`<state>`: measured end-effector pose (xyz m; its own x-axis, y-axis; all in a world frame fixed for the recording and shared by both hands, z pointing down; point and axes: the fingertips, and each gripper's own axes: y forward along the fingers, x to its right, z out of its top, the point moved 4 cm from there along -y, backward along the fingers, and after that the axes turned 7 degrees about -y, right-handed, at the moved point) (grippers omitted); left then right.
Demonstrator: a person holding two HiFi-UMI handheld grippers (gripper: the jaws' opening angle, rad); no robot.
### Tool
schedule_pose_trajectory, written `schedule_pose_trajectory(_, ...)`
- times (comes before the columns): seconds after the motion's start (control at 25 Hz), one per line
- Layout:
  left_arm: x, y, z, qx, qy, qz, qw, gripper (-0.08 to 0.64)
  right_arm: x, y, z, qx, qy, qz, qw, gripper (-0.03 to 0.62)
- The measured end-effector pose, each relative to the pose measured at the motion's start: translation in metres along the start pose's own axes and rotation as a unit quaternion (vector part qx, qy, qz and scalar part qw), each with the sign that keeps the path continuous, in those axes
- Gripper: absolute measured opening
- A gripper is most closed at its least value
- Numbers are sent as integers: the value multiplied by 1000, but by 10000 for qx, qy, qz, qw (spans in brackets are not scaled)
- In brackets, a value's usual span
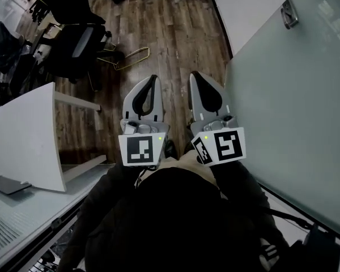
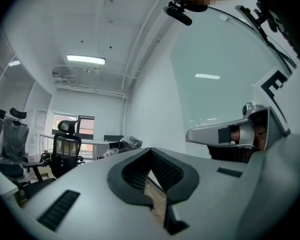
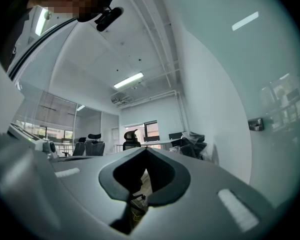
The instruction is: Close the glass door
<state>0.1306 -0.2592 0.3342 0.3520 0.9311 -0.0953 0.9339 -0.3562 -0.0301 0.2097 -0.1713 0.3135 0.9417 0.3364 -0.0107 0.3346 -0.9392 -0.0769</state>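
Close against the person's dark clothing, the left gripper and the right gripper sit side by side and point forward. Each has its jaws pressed together with nothing between them, and neither touches anything. From where I stand, the push looks best made with the right gripper, the one just beside the glass door. I would lay the flat of the closed jaws against the pane, or reach for the metal fitting further along it, and press evenly, since smooth glass could let a tip skid. The door is a tall, pale green frosted panel filling the right side, its lower edge meeting the wooden floor, with ceiling lights mirrored faintly in it. How far it stands open I cannot tell. Across the room a white desk stands on the left, with dark office chairs beyond
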Motion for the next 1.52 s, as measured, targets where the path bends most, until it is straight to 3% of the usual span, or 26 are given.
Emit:
schedule_pose_trajectory(0.32,-5,98,-6,-82,18,-270,9996,-3,70,57,-10,5,0,-332,9994,2)
schedule_pose_trajectory(0.56,14,199,-2,-82,91,-531,9985,-3,147,102,-11,18,41,-509,9987,2)
schedule_pose_trajectory(0.92,56,343,-5,-161,-80,-576,9982,-3,278,156,-16,-28,-48,-766,9970,2)
schedule_pose_trajectory(1.12,76,399,-13,-131,82,-1102,9938,-3,332,180,-19,-69,-101,-1009,9948,2)
schedule_pose_trajectory(1.52,66,536,-25,-240,62,-1596,9869,-3,420,264,-41,-208,-92,-1524,9881,2)
